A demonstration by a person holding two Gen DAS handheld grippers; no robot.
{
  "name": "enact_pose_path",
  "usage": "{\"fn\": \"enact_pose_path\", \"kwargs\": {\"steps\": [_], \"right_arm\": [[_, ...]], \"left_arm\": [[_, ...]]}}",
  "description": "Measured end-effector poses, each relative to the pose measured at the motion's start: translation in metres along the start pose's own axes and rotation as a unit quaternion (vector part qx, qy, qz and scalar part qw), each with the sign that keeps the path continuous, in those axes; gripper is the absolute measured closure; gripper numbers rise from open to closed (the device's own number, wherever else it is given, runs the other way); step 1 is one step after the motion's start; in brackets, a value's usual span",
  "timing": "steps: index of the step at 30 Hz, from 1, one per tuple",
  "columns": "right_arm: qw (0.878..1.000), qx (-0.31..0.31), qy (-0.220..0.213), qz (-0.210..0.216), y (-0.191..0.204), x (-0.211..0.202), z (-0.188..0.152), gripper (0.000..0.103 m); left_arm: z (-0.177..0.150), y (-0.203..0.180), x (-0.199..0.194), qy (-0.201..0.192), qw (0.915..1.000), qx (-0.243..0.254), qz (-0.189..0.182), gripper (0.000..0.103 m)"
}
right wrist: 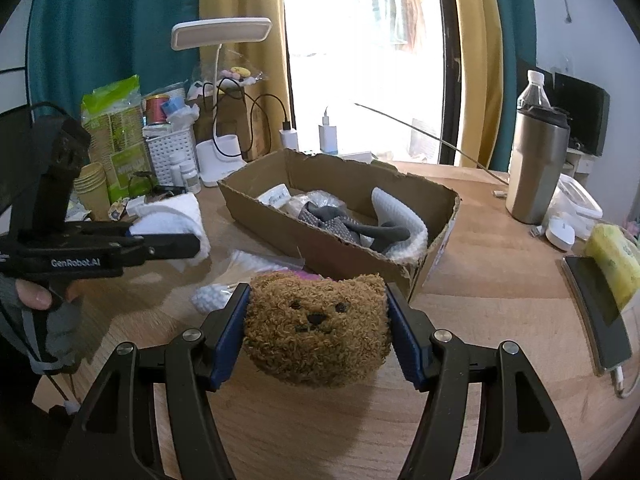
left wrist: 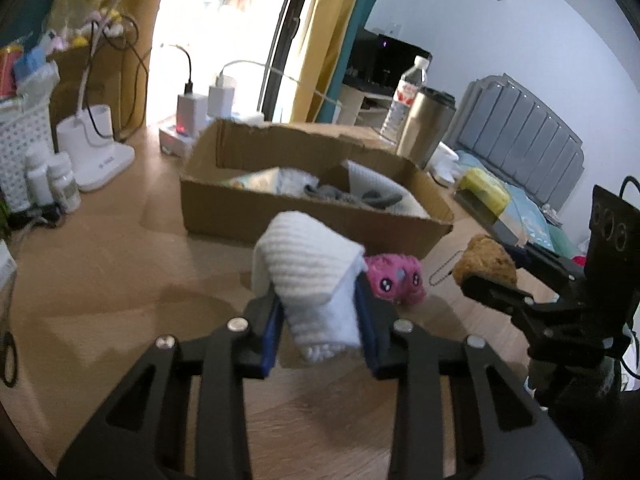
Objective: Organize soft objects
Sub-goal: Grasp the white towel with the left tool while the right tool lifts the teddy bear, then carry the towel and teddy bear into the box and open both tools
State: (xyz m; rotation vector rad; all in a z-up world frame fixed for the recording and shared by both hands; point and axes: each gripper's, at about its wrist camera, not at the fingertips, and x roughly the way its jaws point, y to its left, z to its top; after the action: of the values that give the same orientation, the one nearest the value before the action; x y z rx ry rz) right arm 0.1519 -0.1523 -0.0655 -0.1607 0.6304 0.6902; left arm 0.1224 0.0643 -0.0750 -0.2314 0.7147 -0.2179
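Note:
My left gripper [left wrist: 318, 300] is shut on a folded white towel [left wrist: 312, 264], held above the wooden table just in front of an open cardboard box [left wrist: 240, 208]. A pink plush toy [left wrist: 396, 280] lies on the table right of the towel. My right gripper [right wrist: 317, 294] is shut on a brown bear-face plush [right wrist: 316, 328], near the box's [right wrist: 320, 250] front corner. Grey cloth [right wrist: 340, 220] and white soft items lie in the box. The right wrist view shows the left gripper [right wrist: 188, 242] from the side with the towel [right wrist: 176, 212], a hand on its handle.
A steel tumbler [right wrist: 536, 168] and water bottle [right wrist: 532, 88] stand at the right, with a phone [right wrist: 600, 304] and yellow pack [right wrist: 616, 260] near the table edge. A lamp base [right wrist: 218, 160], white basket [right wrist: 170, 156] and chargers crowd the back left. A bag of cotton swabs [right wrist: 224, 284] lies beside the box.

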Motion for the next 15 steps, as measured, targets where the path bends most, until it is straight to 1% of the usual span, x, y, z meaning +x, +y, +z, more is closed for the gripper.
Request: {"fn": "enact_pose_path", "kwargs": {"steps": [7, 15], "right_arm": [[1.000, -0.009, -0.011, -0.002, 0.001, 0.001, 0.012, 0.035], [0.999, -0.016, -0.031, -0.011, -0.003, 0.001, 0.029, 0.035]], "left_arm": [[0.016, 0.000, -0.012, -0.022, 0.9996, 0.014, 0.010, 0.069], [0.036, 0.000, -0.015, -0.044, 0.9985, 0.028, 0.015, 0.069]]}}
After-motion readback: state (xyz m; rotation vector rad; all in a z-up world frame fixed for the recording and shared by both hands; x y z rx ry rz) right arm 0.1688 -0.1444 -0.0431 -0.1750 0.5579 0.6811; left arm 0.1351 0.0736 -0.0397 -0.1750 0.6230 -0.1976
